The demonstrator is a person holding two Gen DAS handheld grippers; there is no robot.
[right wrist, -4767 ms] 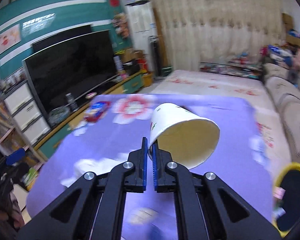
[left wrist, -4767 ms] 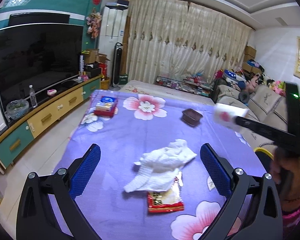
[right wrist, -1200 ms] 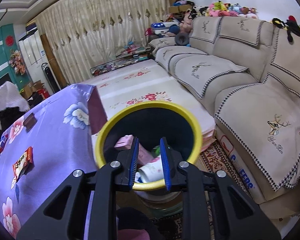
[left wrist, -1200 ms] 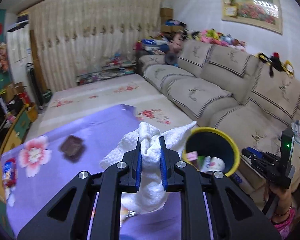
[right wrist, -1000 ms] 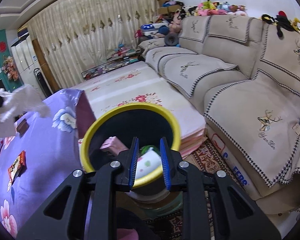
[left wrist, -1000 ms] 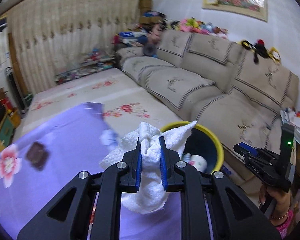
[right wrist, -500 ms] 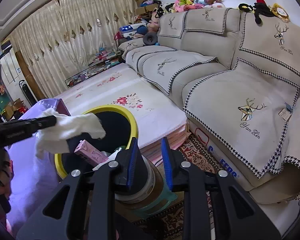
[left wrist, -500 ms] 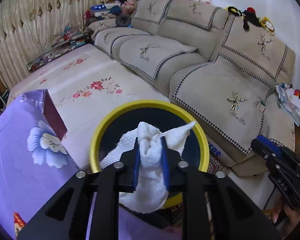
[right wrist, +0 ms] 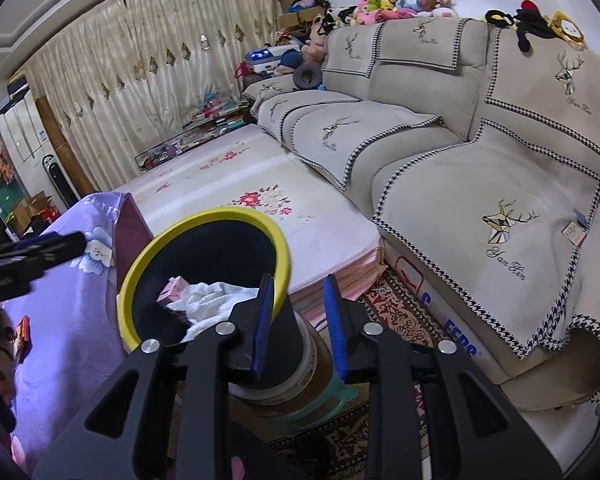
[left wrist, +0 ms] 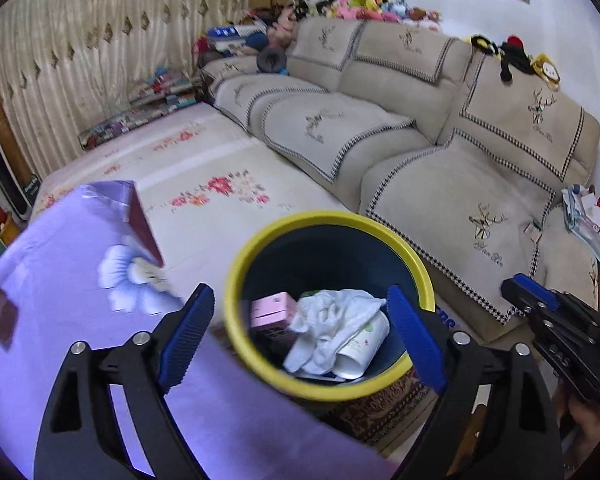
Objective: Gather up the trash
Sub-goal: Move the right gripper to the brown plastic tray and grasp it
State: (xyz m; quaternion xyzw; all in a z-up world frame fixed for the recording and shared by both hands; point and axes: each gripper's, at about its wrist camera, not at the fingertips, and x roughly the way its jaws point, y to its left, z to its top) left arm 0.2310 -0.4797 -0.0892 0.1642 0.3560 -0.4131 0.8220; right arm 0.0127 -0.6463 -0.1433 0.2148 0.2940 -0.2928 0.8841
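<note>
Cloth (left wrist: pixel 332 320) now binned (cup (left wrist: pixel 364 344) left-view only)

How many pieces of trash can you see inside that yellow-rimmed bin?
3: a white cloth on top, a pink box to its left, and a paper cup under the cloth. More may be hidden beneath in the bin.

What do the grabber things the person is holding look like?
Both look alike. The left gripper and the right gripper each have two black frames with cut-out holes and round silver bolts. Their fingers are flat blue pads with tiny ridges. No cables or sleeves show.
</note>
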